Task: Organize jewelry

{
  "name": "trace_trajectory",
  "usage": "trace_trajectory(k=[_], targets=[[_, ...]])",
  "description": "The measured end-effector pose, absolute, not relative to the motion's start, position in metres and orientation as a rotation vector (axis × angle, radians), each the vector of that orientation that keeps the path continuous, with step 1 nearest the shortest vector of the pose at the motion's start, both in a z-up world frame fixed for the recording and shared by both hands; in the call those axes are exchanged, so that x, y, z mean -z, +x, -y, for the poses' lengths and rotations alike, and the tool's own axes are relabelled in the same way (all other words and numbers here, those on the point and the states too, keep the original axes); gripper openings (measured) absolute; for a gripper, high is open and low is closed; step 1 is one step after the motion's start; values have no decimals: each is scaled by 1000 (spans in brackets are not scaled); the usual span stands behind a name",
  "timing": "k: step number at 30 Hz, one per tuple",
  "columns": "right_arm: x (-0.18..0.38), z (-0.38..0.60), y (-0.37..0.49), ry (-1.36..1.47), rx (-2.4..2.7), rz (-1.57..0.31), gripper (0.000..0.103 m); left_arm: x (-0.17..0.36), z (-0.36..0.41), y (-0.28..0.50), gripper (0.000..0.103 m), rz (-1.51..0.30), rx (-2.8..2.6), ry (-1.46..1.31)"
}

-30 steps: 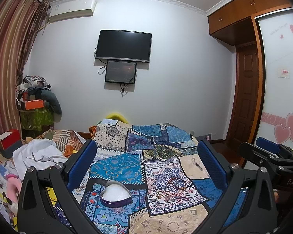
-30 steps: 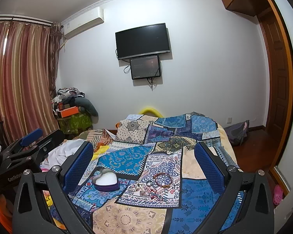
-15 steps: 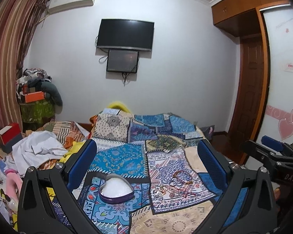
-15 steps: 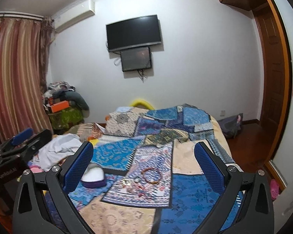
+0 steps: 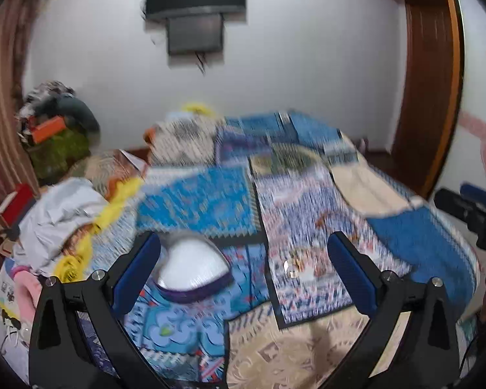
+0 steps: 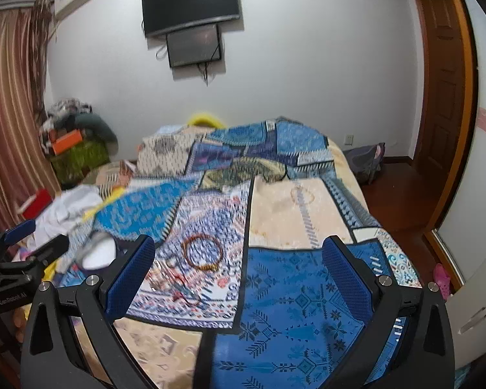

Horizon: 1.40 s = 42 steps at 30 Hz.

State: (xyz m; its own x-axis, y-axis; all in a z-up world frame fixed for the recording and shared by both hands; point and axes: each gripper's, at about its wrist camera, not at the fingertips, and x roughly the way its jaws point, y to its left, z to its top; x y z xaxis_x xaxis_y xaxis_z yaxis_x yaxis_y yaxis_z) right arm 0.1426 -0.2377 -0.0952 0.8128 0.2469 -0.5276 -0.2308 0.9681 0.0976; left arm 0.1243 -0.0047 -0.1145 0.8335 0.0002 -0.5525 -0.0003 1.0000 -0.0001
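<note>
Both tools empty w/ jaws spread wide: left tool (image 5: 243, 259) hangs over the near-left of the bed (image 6: 301, 214), by the white heart-shaped box (image 5: 192, 267), right tool (image 6: 238, 259) just beyond the jewelry. The bracelet (image 6: 202, 255) lies flat on the quilt, smaller bits (image 6: 175, 283) tangled just nearer-left; box sits further left. Looks light, thin, snag-prone on soft cloth, so I'd pinch the bracelet's rim, not the tangle.

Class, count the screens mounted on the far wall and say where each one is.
2. A large dark TV hangs high on the white wall; a smaller screen sits directly below it, touching its lower edge. Neither is lit; nothing hides any others.
</note>
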Motion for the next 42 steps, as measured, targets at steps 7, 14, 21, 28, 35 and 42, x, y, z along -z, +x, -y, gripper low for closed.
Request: trace_trajectory(k=[7,14,21,28,35,42], targets=[[127,231,157,48,-374,-688,89,157,13,146,97,-771,91,-34],[153,218,167,52,-454,-784,71,178,22,155,84,-845,165,-29],[165,205,172,16,-507,-824,54,186,19,166,62,-893,221,-82],[169,197,179,2,-535,-837,47,186,12,177,38,-901,264,-155],[175,185,183,-26,-557,-850,46,190,8,185,31,-904,244,-180],[180,182,187,-30,-559,-861,41,195,8,187,22,-898,263,-189]])
